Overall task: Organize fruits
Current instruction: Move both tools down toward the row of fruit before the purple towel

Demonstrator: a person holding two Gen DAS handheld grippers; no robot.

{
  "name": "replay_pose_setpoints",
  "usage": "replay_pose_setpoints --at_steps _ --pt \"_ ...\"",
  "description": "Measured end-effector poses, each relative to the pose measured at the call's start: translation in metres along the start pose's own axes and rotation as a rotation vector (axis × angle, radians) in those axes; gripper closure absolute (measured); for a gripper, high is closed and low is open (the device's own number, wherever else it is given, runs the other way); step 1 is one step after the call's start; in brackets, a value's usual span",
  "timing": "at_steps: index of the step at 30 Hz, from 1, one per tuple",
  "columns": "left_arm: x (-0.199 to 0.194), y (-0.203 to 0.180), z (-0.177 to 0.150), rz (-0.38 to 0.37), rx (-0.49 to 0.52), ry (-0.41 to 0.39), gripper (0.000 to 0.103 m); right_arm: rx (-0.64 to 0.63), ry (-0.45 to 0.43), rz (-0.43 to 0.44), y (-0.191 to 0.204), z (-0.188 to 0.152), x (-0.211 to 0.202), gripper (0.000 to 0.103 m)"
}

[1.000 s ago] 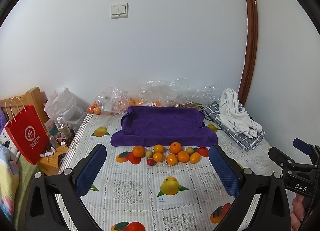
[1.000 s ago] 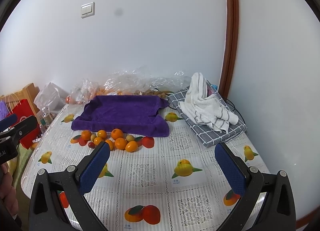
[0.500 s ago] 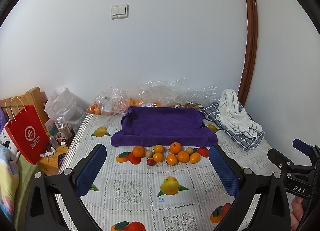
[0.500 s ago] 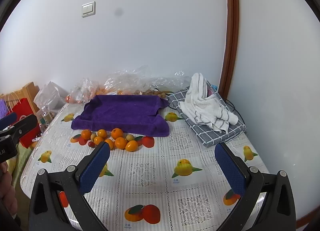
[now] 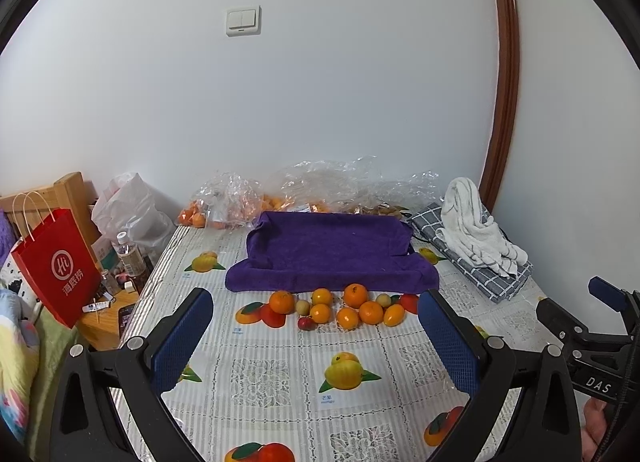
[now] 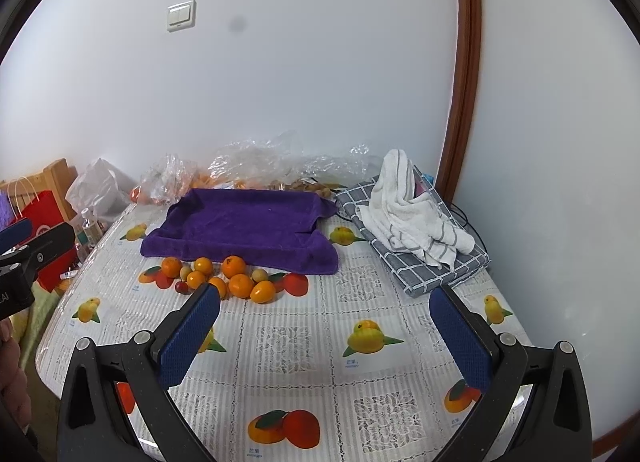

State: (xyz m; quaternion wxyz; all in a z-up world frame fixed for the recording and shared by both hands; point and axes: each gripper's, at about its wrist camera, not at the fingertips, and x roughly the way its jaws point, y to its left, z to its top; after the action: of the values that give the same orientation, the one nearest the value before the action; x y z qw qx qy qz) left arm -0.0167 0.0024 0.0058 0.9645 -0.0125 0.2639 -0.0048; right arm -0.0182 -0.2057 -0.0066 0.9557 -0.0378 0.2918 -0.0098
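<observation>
Several small oranges (image 5: pixel 356 295) (image 6: pixel 233 266), pale round fruits (image 5: pixel 302 306) and one red fruit (image 5: pixel 306 323) lie loose on the table, just in front of a purple towel (image 5: pixel 332 252) (image 6: pixel 248 228) draped over a tray-like shape. My left gripper (image 5: pixel 314 336) hangs open well short of the fruit, with nothing between its blue pads. My right gripper (image 6: pixel 326 332) is open too, to the right of the fruit pile and nearer the table's front. Each gripper shows at the edge of the other's view.
Clear plastic bags (image 5: pixel 240 202) with more oranges lie against the wall behind the towel. A white towel on a grey checked cloth (image 6: pixel 416 218) sits at the right. A red paper bag (image 5: pixel 56 262), bottles and a white bag stand off the table's left edge.
Both views have crept slightly towards the table. The fruit and the towel have not moved, and both grippers stay open.
</observation>
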Motion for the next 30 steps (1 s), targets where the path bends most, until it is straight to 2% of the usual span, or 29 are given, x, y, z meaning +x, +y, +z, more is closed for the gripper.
replay_pose_setpoints --at_steps 7,13,22,27,30 --pt "0.010 0.009 0.003 0.013 -0.023 -0.008 0.000 -0.018 -0.005 -0.001 0.007 0.003 0.009 0.000" --pt "0.031 0.016 -0.001 -0.007 -0.007 0.008 0.000 -0.019 0.013 -0.005 0.010 0.000 0.032 0.000" --pt "0.078 0.039 -0.013 -0.007 -0.003 0.052 0.000 -0.058 0.121 0.034 0.023 -0.009 0.099 0.001" --pt "0.102 0.047 -0.021 0.026 0.027 0.057 0.000 -0.064 0.183 0.063 0.029 -0.015 0.133 0.005" --pt "0.122 0.058 -0.027 0.010 0.016 0.090 0.000 -0.061 0.215 0.078 0.032 -0.018 0.157 0.009"
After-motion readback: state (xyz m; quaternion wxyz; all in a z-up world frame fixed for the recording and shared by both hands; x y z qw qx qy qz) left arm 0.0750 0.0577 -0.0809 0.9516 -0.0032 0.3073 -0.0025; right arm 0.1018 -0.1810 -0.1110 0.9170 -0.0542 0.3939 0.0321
